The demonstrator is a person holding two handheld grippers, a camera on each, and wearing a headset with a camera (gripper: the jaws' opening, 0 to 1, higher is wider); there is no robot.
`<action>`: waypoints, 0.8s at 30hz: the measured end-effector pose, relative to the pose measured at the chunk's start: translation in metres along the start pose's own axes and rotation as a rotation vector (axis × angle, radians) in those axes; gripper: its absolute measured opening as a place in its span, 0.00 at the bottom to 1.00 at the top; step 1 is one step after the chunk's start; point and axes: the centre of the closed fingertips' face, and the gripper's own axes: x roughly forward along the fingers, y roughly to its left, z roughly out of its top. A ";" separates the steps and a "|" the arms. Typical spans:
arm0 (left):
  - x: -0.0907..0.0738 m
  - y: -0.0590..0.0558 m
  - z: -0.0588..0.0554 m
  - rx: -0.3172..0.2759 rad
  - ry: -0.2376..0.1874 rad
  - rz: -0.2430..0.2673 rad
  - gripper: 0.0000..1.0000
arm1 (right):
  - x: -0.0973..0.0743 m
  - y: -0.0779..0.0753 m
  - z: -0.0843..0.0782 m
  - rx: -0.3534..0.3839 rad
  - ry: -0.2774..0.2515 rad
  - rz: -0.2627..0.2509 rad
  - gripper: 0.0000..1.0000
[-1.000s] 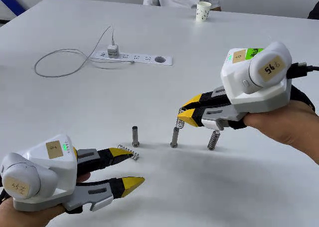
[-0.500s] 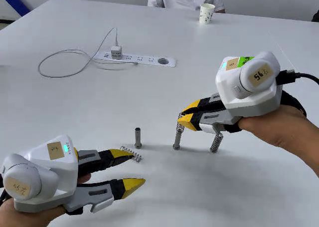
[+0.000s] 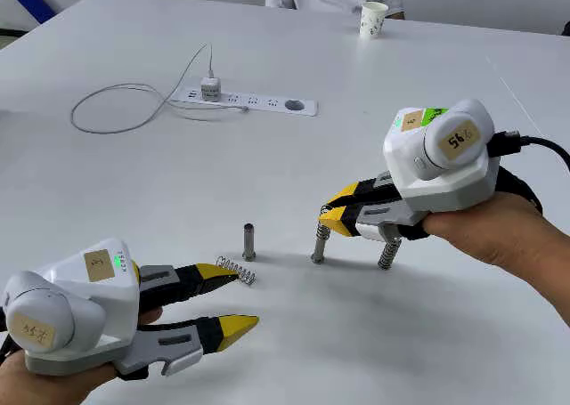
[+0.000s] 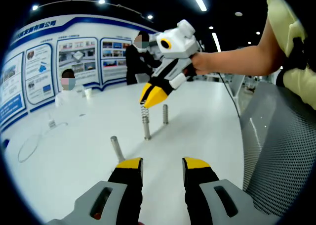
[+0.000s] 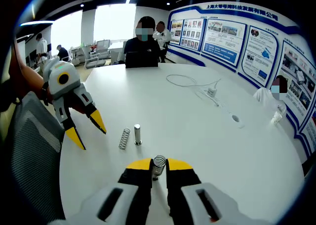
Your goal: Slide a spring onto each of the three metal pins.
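Note:
Three metal pins stand in a row on the white table. The left pin [image 3: 248,242] is bare. My right gripper [image 3: 331,211] is shut on a spring [image 5: 158,164] that sits over the top of the middle pin [image 3: 318,247]. The right pin [image 3: 387,253] carries a spring. A loose spring [image 3: 236,270] lies flat in front of the left pin, just off the upper tip of my left gripper [image 3: 233,296], which is open and holds nothing. The left gripper view has its own jaws [image 4: 163,163] apart, the bare pin [image 4: 116,148] ahead, and the right gripper [image 4: 155,94] above the middle pin [image 4: 146,126].
A white power strip [image 3: 258,102] with a plugged charger and a looped cable [image 3: 107,111] lies at the back left. A paper cup [image 3: 373,19] stands at the far edge, where a person sits. People sit at the table's far end [image 5: 143,52].
My right gripper has come down with the spring, from above the middle pin to over its top. The left gripper has stayed in place and open.

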 end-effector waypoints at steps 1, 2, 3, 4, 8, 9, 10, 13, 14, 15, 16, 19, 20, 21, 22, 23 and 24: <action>0.000 0.000 0.000 0.000 0.000 0.000 0.33 | 0.001 0.000 -0.001 0.001 0.003 0.001 0.11; 0.000 0.000 0.000 -0.001 0.001 0.001 0.33 | 0.002 0.000 -0.003 -0.001 0.008 -0.001 0.11; 0.000 0.000 -0.001 -0.001 0.002 0.001 0.33 | 0.003 0.000 -0.004 -0.001 0.011 -0.001 0.11; 0.000 0.000 -0.001 -0.001 0.002 0.001 0.33 | 0.004 0.000 -0.005 0.000 0.013 -0.001 0.11; 0.001 0.000 -0.001 -0.002 0.003 -0.001 0.33 | 0.008 0.000 -0.011 0.006 0.024 0.001 0.11; 0.001 0.000 -0.001 -0.002 0.003 -0.001 0.33 | 0.009 0.000 -0.012 0.008 0.027 0.001 0.11; 0.001 0.000 -0.001 -0.003 0.004 0.000 0.33 | 0.010 0.000 -0.014 0.010 0.030 0.001 0.11; 0.001 0.000 -0.001 -0.004 0.003 0.002 0.33 | 0.014 -0.001 -0.017 0.018 0.034 -0.003 0.12; 0.001 0.000 -0.001 -0.005 0.003 0.002 0.33 | 0.015 -0.002 -0.018 0.022 0.035 -0.004 0.12; 0.001 0.000 -0.001 -0.005 0.003 0.003 0.33 | 0.016 -0.002 -0.020 0.026 0.038 -0.003 0.12; 0.001 0.000 -0.001 -0.005 0.003 0.003 0.33 | 0.017 -0.002 -0.021 0.026 0.040 -0.003 0.12; 0.001 0.000 -0.002 -0.005 0.005 0.004 0.33 | 0.020 -0.001 -0.024 0.023 0.049 -0.002 0.12; 0.000 0.000 -0.002 -0.006 0.005 0.004 0.33 | 0.021 -0.001 -0.026 0.017 0.053 -0.004 0.12; 0.000 0.000 -0.002 -0.006 0.005 0.005 0.33 | 0.022 -0.001 -0.026 0.015 0.056 -0.005 0.12; 0.000 0.000 -0.002 -0.006 0.005 0.005 0.33 | 0.022 -0.001 -0.027 0.016 0.058 -0.003 0.12; 0.000 0.000 -0.002 -0.006 0.005 0.005 0.33 | 0.023 -0.001 -0.027 0.017 0.058 -0.002 0.12; 0.000 0.000 -0.002 -0.006 0.005 0.006 0.33 | 0.023 -0.001 -0.028 0.019 0.059 -0.002 0.12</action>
